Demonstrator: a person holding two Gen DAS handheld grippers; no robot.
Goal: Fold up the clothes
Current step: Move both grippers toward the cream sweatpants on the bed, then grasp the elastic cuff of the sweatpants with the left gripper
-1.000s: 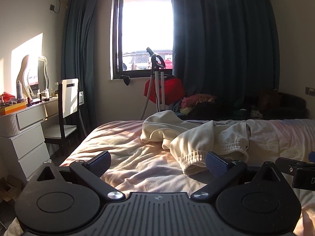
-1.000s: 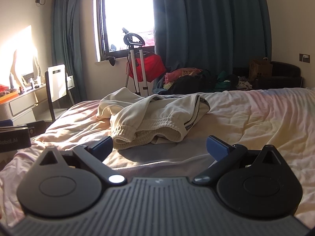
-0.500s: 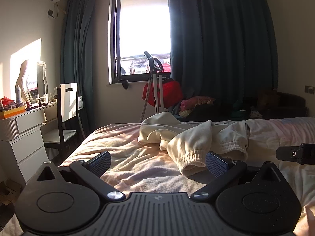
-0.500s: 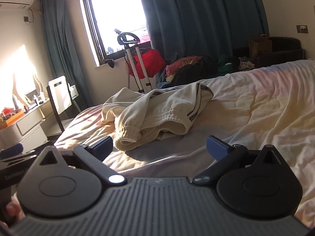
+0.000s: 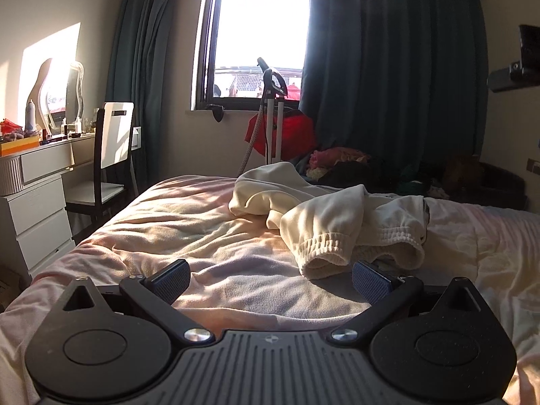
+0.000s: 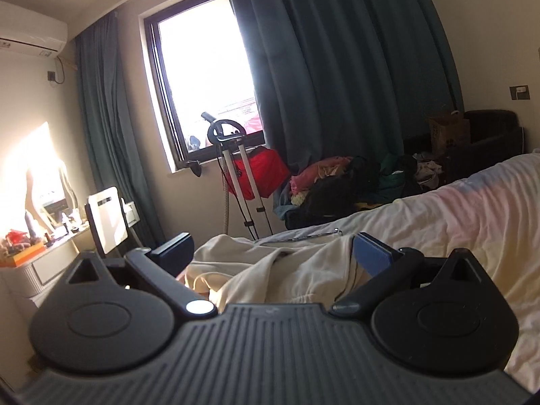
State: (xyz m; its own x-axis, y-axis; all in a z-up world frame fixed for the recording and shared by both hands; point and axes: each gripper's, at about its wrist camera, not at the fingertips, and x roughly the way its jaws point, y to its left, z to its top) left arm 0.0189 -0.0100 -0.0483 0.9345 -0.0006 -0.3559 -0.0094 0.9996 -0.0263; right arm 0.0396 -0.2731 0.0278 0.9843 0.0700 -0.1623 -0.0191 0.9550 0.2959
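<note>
Since the earlier frames my right tongs (image 6: 271,253) have advanced over the crumpled cream garment (image 6: 290,270), both tongs released, left tongs (image 5: 270,278) short of its cuff; I should pinch one edge layer only.

Your left gripper (image 5: 270,278) has a black ribbed body, two round black discs, triangular cut-outs beside them, and silver screws at the arm pivots. Its fingers (image 5: 370,281) carry blue, finely textured pads. Your right gripper (image 6: 271,253) is built alike: ribbed grey-black housing, bright screw, blue-padded fingers (image 6: 374,251).

White chair (image 5: 114,141) beside dresser (image 5: 37,202); red bag (image 5: 287,135) under window (image 5: 260,33).
</note>
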